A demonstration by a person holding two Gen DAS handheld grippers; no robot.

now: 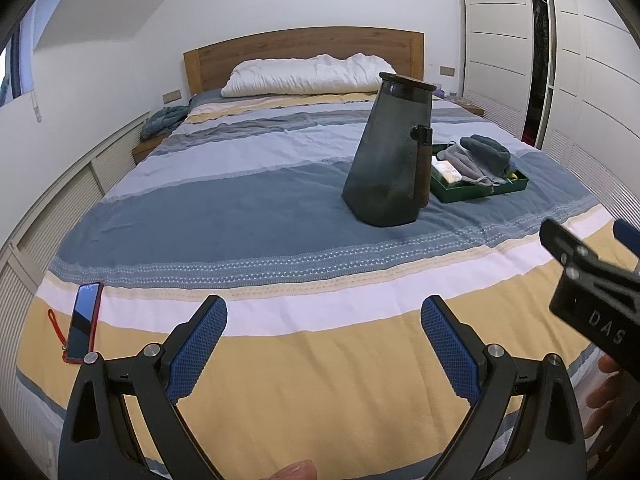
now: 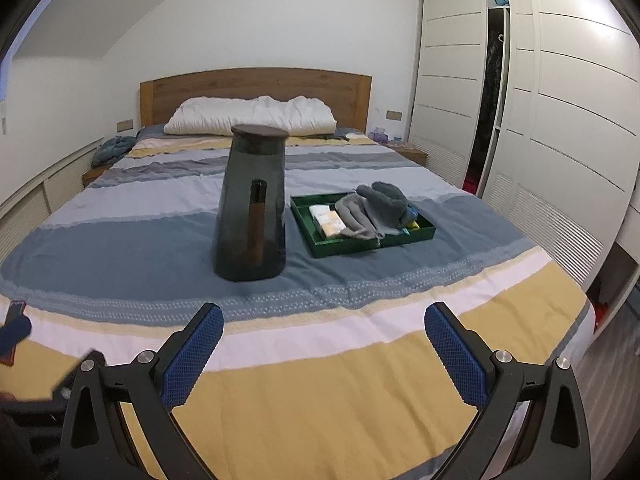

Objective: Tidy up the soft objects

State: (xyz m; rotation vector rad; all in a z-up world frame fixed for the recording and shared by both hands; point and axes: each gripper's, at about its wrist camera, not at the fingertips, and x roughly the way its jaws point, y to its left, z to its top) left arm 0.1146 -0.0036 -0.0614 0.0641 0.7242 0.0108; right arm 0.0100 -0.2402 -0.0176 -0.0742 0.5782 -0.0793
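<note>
A green tray (image 2: 424, 236) (image 1: 516, 186) lies on the striped bed, right of a tall dark jug (image 2: 252, 204) (image 1: 392, 152). In the tray a teal-grey rolled cloth (image 2: 386, 198) (image 1: 486, 148) rests on a light grey cloth (image 2: 354, 216) (image 1: 468, 166), beside yellow-white packets (image 2: 328, 220) (image 1: 448, 172). My left gripper (image 1: 324, 320) hovers open over the bed's foot, holding nothing. My right gripper (image 2: 324, 324) is open too, empty, well short of the jug and tray. Part of the right gripper (image 1: 576, 264) shows at the left wrist view's right edge.
A red-cased phone (image 1: 84, 322) lies near the bed's left front corner. A white pillow (image 2: 252, 120) leans at the wooden headboard (image 2: 256, 84). A teal cloth (image 1: 166, 120) sits on the left nightstand. White wardrobes (image 2: 560, 120) line the right side. A fingertip (image 1: 296, 472) shows at the bottom edge.
</note>
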